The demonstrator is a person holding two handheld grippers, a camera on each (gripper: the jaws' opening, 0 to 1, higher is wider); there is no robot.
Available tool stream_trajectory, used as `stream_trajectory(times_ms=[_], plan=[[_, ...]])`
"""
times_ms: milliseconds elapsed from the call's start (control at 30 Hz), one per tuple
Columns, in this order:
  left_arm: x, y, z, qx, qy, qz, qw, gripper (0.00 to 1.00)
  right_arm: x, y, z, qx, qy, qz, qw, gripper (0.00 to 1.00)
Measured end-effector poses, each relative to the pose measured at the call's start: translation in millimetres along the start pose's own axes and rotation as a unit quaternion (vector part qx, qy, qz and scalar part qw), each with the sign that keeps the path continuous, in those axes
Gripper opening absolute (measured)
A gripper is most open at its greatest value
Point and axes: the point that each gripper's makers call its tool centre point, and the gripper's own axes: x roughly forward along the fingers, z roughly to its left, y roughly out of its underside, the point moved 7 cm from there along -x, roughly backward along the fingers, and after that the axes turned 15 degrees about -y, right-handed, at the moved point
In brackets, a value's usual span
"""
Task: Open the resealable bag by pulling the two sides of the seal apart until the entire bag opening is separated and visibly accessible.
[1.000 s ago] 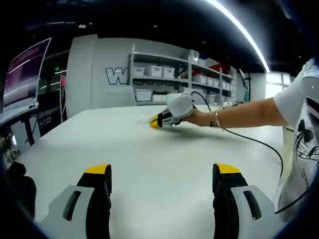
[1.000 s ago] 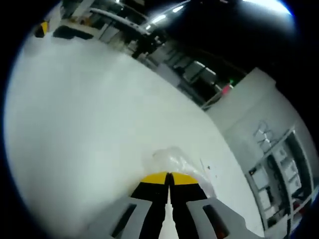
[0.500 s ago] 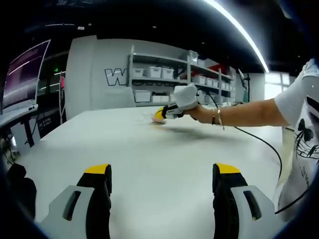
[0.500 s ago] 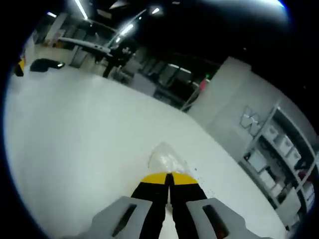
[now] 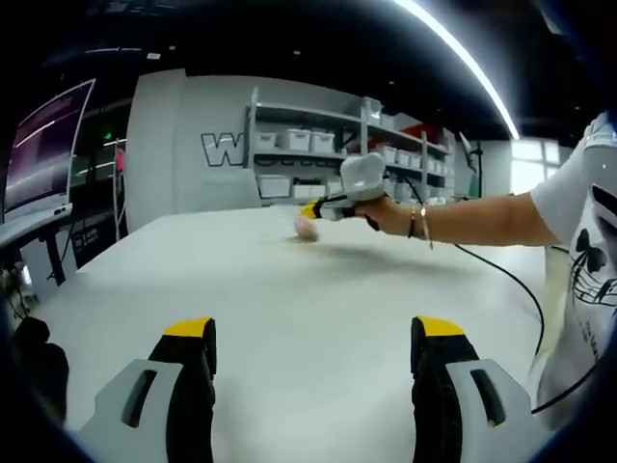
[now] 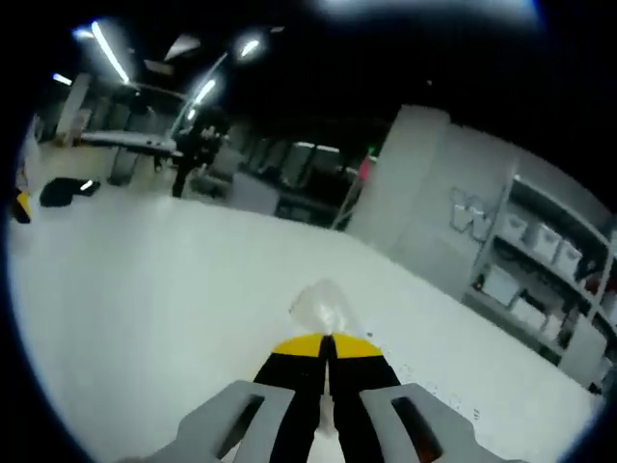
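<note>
A small clear resealable bag (image 6: 322, 309) sticks out just past my right gripper (image 6: 327, 341), whose yellow-tipped jaws are shut on its edge. In the left gripper view that same gripper (image 5: 310, 209) is held by a hand far across the white table (image 5: 289, 309), and the bag (image 5: 306, 228) hangs below it, lifted a little above the tabletop. My left gripper (image 5: 315, 333) stands open low over the near part of the table, with nothing between its jaws and a long way from the bag.
A person's arm (image 5: 472, 218) with a bracelet reaches in from the right, and a black cable (image 5: 501, 275) trails over the table. Shelves with white bins (image 5: 308, 140) stand behind the table. A monitor (image 5: 43, 145) stands at the left.
My right gripper has risen and tipped up, lifting the bag off the table. The left gripper has stayed put.
</note>
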Motion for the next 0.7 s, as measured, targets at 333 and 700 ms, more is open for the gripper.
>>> stream_trajectory(times_ms=[333,700], plan=[[-2.2,-1.6,0.6,-0.004,0.002,-0.005,1.0,0.82,-9.7,-4.8,-11.7,0.028,0.022,-0.018,0.9992,0.0],[-6.8,-4.9,0.5,0.0,0.001,-0.01,1.0,0.82,-12.6,-18.6,-13.6,0.029,0.031,-0.036,0.9985,0.0]])
